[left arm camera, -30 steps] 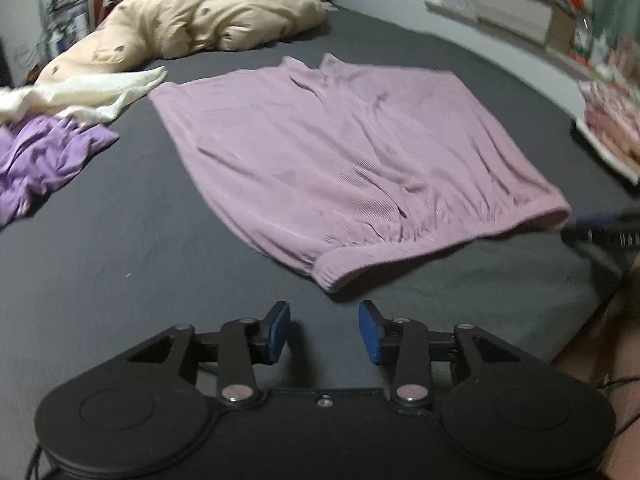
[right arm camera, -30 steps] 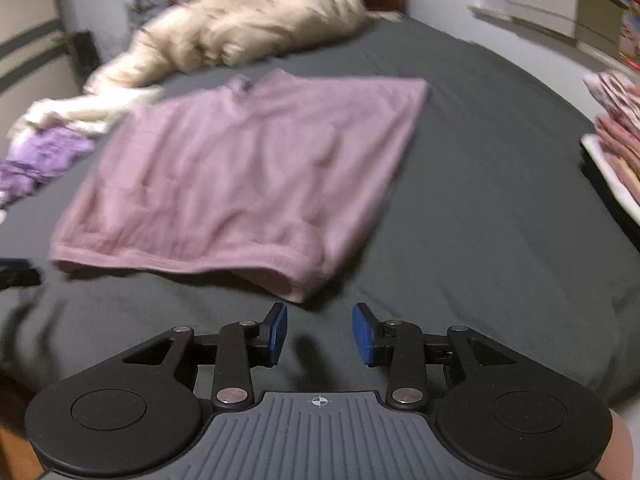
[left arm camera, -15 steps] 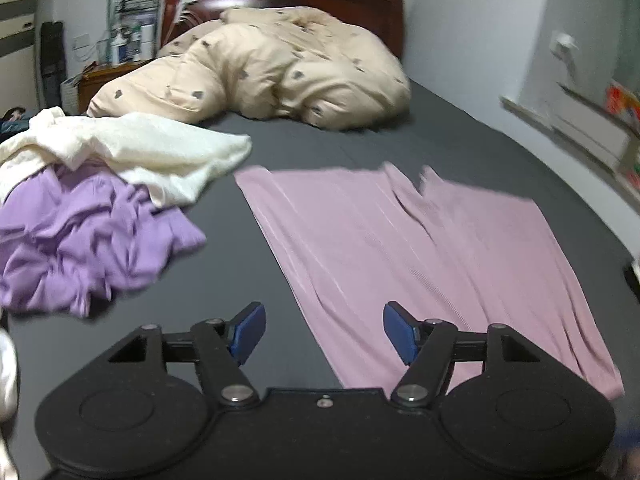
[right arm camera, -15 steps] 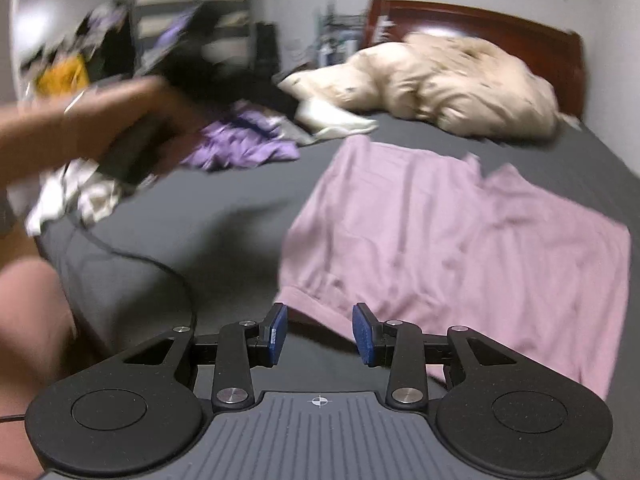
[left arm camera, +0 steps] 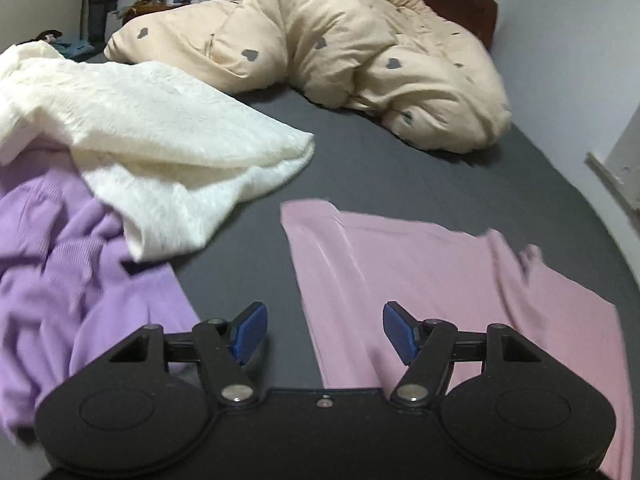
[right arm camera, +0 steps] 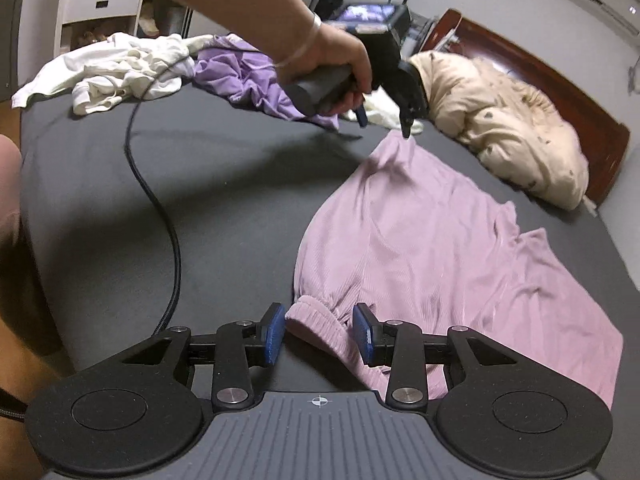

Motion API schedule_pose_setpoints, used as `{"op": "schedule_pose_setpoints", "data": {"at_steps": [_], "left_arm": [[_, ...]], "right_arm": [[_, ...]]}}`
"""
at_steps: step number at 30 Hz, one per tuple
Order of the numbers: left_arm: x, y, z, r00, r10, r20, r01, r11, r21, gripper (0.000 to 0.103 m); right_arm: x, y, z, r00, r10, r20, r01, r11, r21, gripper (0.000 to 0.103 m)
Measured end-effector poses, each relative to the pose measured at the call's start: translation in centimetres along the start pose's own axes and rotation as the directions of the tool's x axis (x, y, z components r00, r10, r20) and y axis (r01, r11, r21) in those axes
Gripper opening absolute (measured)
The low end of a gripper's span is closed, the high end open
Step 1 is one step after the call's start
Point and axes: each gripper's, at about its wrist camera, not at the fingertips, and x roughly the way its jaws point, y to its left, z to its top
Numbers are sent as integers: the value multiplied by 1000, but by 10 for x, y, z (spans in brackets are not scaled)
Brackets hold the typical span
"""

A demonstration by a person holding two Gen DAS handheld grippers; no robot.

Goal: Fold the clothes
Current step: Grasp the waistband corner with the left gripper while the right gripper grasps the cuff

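Pink ribbed shorts (right arm camera: 420,240) lie flat on the dark grey bed. My right gripper (right arm camera: 319,332) is open, and the near corner of the elastic waistband (right arm camera: 316,318) sits between its blue pads. In the right wrist view a person's hand (right arm camera: 332,68) holds my left gripper (right arm camera: 384,122) above the far leg hem of the shorts. In the left wrist view the left gripper (left arm camera: 324,330) is wide open over the left edge of the pink shorts (left arm camera: 440,280), holding nothing.
A purple garment (left arm camera: 72,272) and a cream garment (left arm camera: 140,140) lie left of the shorts. A beige duvet (left arm camera: 360,52) is heaped against the wooden headboard (right arm camera: 560,80). A black cable (right arm camera: 160,208) trails across the bed from the left gripper.
My left gripper has travelled from the waistband end up to the far leg hem and opened wider. My right gripper has moved onto the near waistband corner.
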Motion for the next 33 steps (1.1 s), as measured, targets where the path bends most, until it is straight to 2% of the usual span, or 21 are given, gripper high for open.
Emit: {"op": "schedule_pose_setpoints", "data": {"at_steps": [5, 8, 14, 16, 20, 23, 25, 29, 31, 33], "left_arm": [[30, 6, 19, 999, 28, -16, -28, 999, -27, 63], [43, 7, 25, 1000, 24, -12, -24, 999, -35, 63], [66, 8, 37, 1000, 13, 3, -13, 999, -36, 62], [71, 7, 41, 1000, 17, 7, -17, 1000, -22, 62], [77, 4, 45, 1000, 27, 14, -27, 1000, 2, 62], [80, 2, 46, 999, 45, 25, -45, 999, 7, 53], [81, 3, 46, 998, 60, 31, -61, 998, 3, 40], [78, 7, 48, 998, 54, 22, -54, 998, -32, 30], [78, 8, 49, 999, 45, 10, -45, 998, -41, 22], [78, 6, 50, 999, 36, -4, -36, 999, -37, 20]], "right_arm": [[-2, 17, -5, 997, -65, 32, 67, 996, -65, 37], [0, 26, -9, 998, -70, 1, 70, 994, -79, 38], [3, 23, -5, 998, -65, -23, 64, 997, -34, 38], [7, 27, -1, 994, -92, -62, 90, 995, -39, 38], [4, 35, -1, 993, -107, -43, 104, 992, -75, 38], [7, 41, -3, 988, -152, -39, 148, 983, -106, 38], [8, 44, -5, 983, -177, -37, 172, 977, -123, 38], [7, 51, -5, 981, -192, -25, 186, 971, -147, 37], [7, 54, -6, 980, -199, -18, 194, 968, -159, 37], [6, 58, -6, 978, -206, -12, 201, 964, -171, 37]]}}
